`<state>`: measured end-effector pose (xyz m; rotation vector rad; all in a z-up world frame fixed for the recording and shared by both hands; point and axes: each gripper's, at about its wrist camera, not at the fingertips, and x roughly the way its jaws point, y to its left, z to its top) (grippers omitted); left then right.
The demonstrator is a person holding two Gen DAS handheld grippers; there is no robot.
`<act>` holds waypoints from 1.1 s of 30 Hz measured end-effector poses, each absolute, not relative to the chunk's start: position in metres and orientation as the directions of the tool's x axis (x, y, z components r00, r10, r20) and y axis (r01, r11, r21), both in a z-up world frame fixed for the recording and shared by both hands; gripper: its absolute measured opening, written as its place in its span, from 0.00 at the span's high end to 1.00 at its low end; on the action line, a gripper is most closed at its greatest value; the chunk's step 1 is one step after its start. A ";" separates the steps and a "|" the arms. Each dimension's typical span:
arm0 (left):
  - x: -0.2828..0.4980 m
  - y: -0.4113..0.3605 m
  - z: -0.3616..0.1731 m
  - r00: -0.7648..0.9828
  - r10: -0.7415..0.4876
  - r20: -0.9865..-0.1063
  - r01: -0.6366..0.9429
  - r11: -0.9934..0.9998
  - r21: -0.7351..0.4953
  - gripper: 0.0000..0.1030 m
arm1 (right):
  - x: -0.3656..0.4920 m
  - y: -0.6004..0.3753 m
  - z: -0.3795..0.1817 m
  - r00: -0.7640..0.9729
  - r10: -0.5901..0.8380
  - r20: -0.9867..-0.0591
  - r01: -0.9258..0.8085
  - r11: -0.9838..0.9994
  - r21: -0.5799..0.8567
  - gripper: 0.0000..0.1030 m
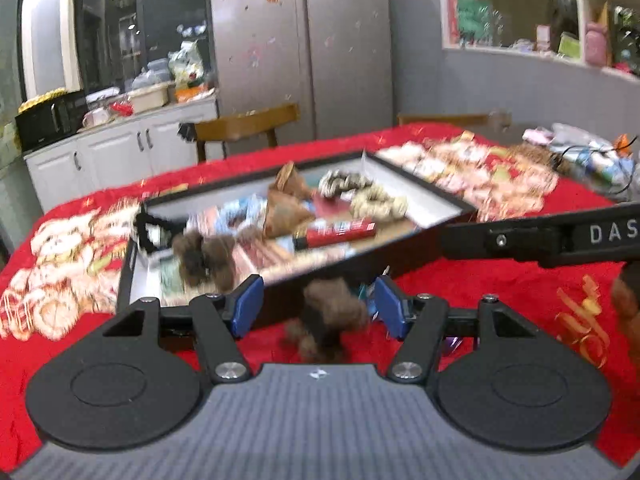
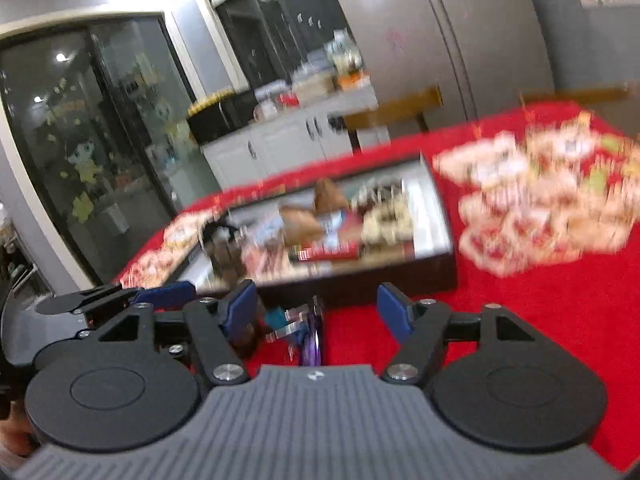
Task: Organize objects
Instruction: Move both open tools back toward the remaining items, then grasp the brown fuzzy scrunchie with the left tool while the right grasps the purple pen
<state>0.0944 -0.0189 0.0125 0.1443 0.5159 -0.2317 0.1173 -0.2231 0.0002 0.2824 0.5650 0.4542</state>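
Left gripper (image 1: 319,307) jaws apart, nothing clamped; a fuzzy brown scrunchie (image 1: 330,318) lies on the red cloth (image 1: 500,292) between them, touching neither blue pad as far as blur allows. Right gripper (image 2: 318,310) jaws apart too; between them a small pile of clear and purple hair clips (image 2: 304,330), soft-focus, type hard to confirm. Free cloth to the right of the right jaws, well apart from anything.

Just ahead of both jaws stands the near wall of a shallow black tray (image 1: 400,248), rectangular, white inside, set at an angle on the bench. The right gripper's arm crosses in beyond the left jaws' right side, near the tray corner.

Inside tray: another brown fuzzy scrunchie (image 1: 206,258) at near-left, black clip (image 1: 146,226) at left wall, red tube (image 1: 340,233) mid, tan pyramid-shaped pouches (image 1: 286,208) behind it, two patterned cream scrunchies (image 1: 378,202) far right, flat packets under all

Cloth plush, printed cartoon patches (image 1: 472,176) beyond tray
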 end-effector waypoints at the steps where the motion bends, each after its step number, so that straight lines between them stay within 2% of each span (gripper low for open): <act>1: 0.097 -0.019 0.008 0.839 -0.174 -0.515 0.249 0.965 0.079 0.35 | 0.118 -0.223 -0.004 0.742 0.489 -0.458 -0.339 0.864 0.373 0.32; 5: 0.110 -0.015 -0.003 0.814 -0.169 -0.555 0.244 0.968 0.064 0.35 | 0.119 -0.215 -0.016 0.725 0.480 -0.494 -0.355 0.875 0.330 0.34; 12: 0.118 -0.011 -0.013 0.805 -0.180 -0.566 0.242 0.970 0.036 0.37 | 0.121 -0.200 -0.031 0.684 0.479 -0.551 -0.376 0.878 0.297 0.40; 18: 0.122 -0.011 -0.017 0.800 -0.186 -0.571 0.240 0.971 0.019 0.50 | 0.119 -0.198 -0.034 0.686 0.471 -0.555 -0.383 0.882 0.276 0.47; 21: 0.123 -0.010 -0.018 0.803 -0.172 -0.571 0.221 0.975 0.018 0.59 | 0.117 -0.196 -0.036 0.698 0.464 -0.546 -0.387 0.885 0.257 0.54; 23: 0.122 -0.009 -0.018 0.806 -0.168 -0.567 0.212 0.977 0.011 0.60 | 0.117 -0.195 -0.036 0.688 0.483 -0.541 -0.401 0.875 0.271 0.62; 28: 0.123 -0.009 -0.018 0.807 -0.163 -0.568 0.209 0.978 0.017 0.60 | 0.119 -0.194 -0.036 0.676 0.493 -0.547 -0.411 0.869 0.276 0.65; 33: 0.125 -0.011 -0.020 0.804 -0.154 -0.574 0.203 0.979 0.021 0.60 | 0.120 -0.181 -0.036 0.691 0.456 -0.561 -0.404 0.887 0.223 0.62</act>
